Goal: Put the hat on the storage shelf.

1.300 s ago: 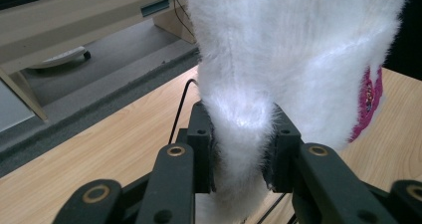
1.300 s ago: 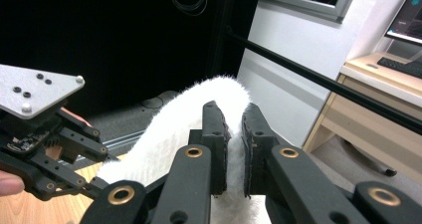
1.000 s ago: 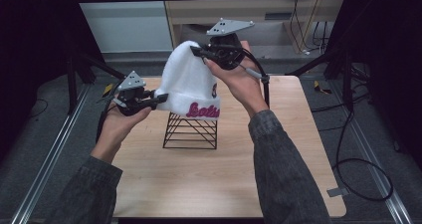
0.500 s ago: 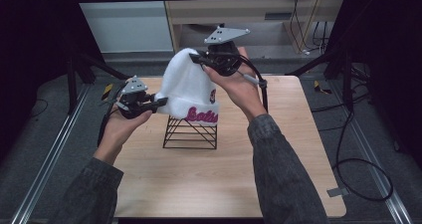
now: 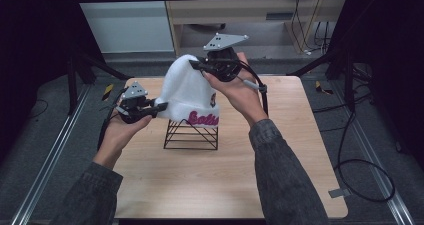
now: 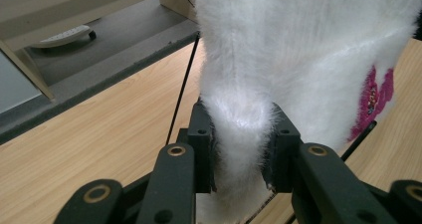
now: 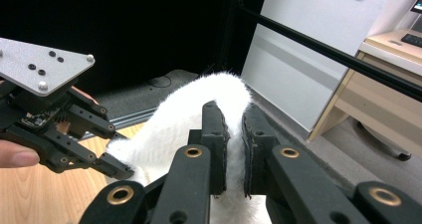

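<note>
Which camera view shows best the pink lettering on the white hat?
The high view: the pink lettering runs along the cuff of the white hat, facing the camera, above the wire stand. The left gripper view catches a slice of it at the hat's edge. The right gripper view sees plain white fur.

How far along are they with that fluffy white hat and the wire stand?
Done: both tools grip the white beanie, the left tool at its brim, the right tool at its crown. In hand: it hangs over the black wire stand. Left: probably seating it and letting go.
</note>
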Tool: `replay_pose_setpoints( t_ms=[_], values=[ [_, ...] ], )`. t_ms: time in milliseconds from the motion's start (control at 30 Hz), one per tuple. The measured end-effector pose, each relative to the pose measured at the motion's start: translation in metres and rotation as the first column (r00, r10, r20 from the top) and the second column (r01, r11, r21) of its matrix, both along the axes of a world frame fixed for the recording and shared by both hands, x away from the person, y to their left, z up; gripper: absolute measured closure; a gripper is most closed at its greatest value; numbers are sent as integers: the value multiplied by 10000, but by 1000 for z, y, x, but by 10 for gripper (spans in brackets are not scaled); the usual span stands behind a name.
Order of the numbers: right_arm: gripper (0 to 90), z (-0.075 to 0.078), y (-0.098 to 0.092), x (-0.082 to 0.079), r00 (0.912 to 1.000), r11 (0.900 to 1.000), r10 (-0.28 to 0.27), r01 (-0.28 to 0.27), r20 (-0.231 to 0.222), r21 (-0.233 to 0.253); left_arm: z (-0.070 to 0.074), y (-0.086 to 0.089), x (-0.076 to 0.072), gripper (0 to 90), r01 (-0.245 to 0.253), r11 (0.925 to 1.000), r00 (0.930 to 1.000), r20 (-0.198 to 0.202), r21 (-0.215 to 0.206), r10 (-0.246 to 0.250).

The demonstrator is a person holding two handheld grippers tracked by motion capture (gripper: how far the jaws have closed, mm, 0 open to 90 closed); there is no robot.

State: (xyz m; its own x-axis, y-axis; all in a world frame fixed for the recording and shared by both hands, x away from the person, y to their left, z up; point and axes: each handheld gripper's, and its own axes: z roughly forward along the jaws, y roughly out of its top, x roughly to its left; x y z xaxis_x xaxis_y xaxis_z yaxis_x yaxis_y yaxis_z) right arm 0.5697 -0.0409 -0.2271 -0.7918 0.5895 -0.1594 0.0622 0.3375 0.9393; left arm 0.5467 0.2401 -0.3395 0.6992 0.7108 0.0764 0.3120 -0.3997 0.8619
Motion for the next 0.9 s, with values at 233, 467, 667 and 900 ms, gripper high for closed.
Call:
replay_pose_setpoints(
  t_ms=[233,467,667,900],
  values=[
    [833,-1,-3,-5,10000,10000,11,-11,-27,-49,-1,1,-4,701,94,9999,10000,33,-78,-93],
    [833,-2,-3,-10,9999,9999,116,-117,-110,-115,-4,2,-6,703,122,9999,9999,-3,-95,-122],
    [833,-4,0,-15,9995,9994,266,-270,-191,-228,-12,1,-7,703,185,9998,9997,-150,-55,-186],
    [833,-8,3,-20,9988,9981,362,-378,-326,-481,-20,1,-8,705,249,9997,9994,-248,-54,-251]
  ],
)
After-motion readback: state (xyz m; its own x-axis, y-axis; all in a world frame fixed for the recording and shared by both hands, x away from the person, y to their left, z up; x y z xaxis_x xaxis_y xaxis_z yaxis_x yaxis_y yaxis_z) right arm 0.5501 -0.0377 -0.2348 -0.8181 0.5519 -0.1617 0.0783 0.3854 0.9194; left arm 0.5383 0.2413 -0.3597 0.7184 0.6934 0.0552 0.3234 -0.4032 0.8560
